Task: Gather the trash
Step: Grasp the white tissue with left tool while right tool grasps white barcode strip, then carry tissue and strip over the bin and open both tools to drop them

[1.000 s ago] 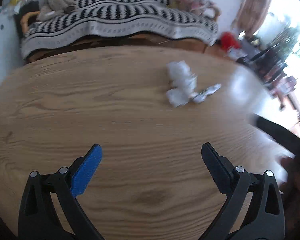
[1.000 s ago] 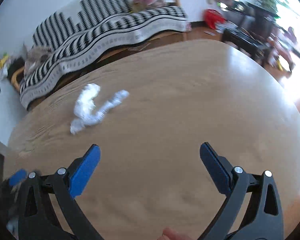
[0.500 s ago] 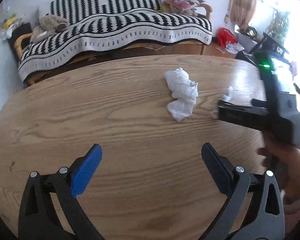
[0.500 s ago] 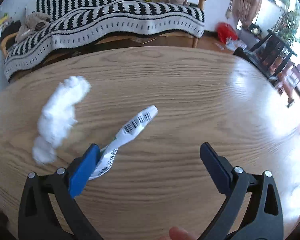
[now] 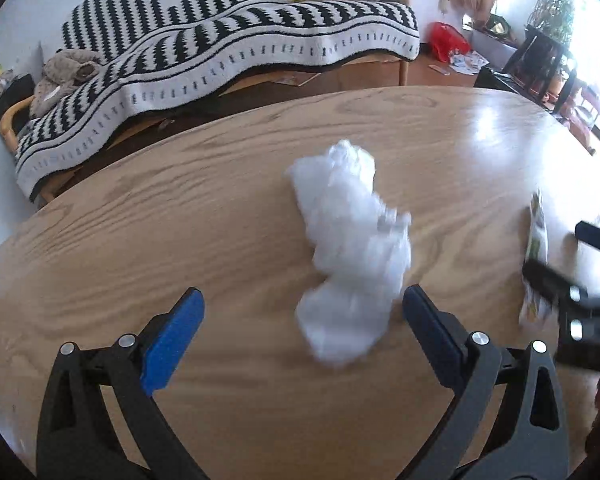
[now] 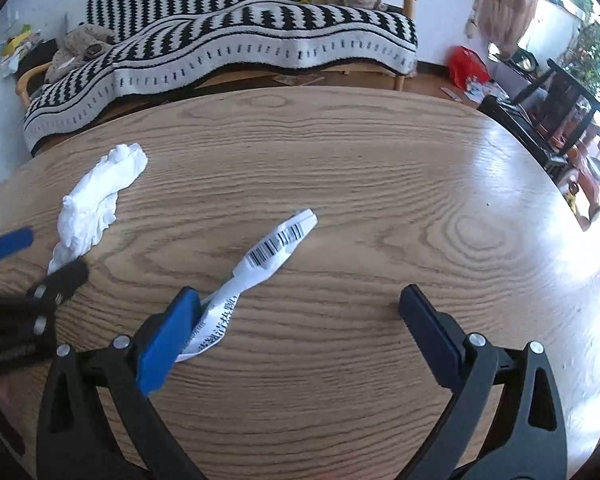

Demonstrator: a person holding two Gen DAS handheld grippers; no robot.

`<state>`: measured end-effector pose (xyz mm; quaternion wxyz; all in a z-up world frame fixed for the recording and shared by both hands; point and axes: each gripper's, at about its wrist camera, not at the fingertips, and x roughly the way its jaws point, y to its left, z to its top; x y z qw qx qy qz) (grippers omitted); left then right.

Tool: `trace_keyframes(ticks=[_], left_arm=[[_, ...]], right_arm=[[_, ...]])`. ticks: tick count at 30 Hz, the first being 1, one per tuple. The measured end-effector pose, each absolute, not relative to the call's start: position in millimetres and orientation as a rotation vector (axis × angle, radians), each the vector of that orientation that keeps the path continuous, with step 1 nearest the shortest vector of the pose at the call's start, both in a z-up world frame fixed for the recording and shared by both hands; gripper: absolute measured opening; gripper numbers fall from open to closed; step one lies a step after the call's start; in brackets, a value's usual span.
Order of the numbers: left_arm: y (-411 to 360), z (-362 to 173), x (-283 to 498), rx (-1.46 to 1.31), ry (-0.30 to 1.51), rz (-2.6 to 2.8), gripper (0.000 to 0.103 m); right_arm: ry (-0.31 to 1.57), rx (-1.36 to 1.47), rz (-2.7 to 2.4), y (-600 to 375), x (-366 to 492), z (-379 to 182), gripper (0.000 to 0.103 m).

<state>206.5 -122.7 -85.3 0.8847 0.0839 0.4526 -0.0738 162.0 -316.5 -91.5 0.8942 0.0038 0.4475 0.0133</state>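
Right wrist view alone: wrapper's [image 6: 260, 276] barcode between closing right gripper [image 6: 300, 320] fingers; left gripper [image 5: 303, 322] fingers spread.

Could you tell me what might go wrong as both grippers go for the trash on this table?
The twisted wrapper lies against one finger of the right gripper, far off centre; its closing jaws may push it aside or pinch only an end.

The crumpled tissue reaches the left gripper only with its near end, beside one finger, so a close now might catch just a corner.

The two grippers work close together and could bump.
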Motion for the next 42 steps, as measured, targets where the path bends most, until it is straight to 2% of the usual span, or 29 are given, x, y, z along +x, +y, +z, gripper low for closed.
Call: trace_keyframes(ticks=[1,2,3,6,8,19,32,42], left_arm=[[-124,-86,210,0.158,0.942,-0.178,0.085],[-123,-83,213,0.137,0.91,-0.197,0.034],[-126,-80,216,0.179,0.911,-0.164,0.006],[-124,-75,216,0.116,0.954,-0.217,0.006],[-123,-73,205,0.112,0.961,-0.223,0.006],[-118,-9,110,0.025,0.931,-0.305,0.006],[-193,59,-59,0.081,0.869,-0.508,0.006],[-268,53,-153,0.194,0.842,-0.599,0.006]], right_arm=[[0.911,-0.002,0.05,-314,160,-89,0.08],[0.895,-0.012,0.081,-310,158,-86,0.046],[0.897,-0.013,0.109,-306,157,-85,0.015],[0.899,0.028,0.145,-307,155,-84,0.007],[0.893,0.075,0.153,-312,150,-81,0.005],[0.809,0.162,0.156,-331,77,-18,0.005],[0.676,0.219,0.091,-395,-96,61,0.006],[0.646,0.306,-0.009,-465,-228,57,0.006]])
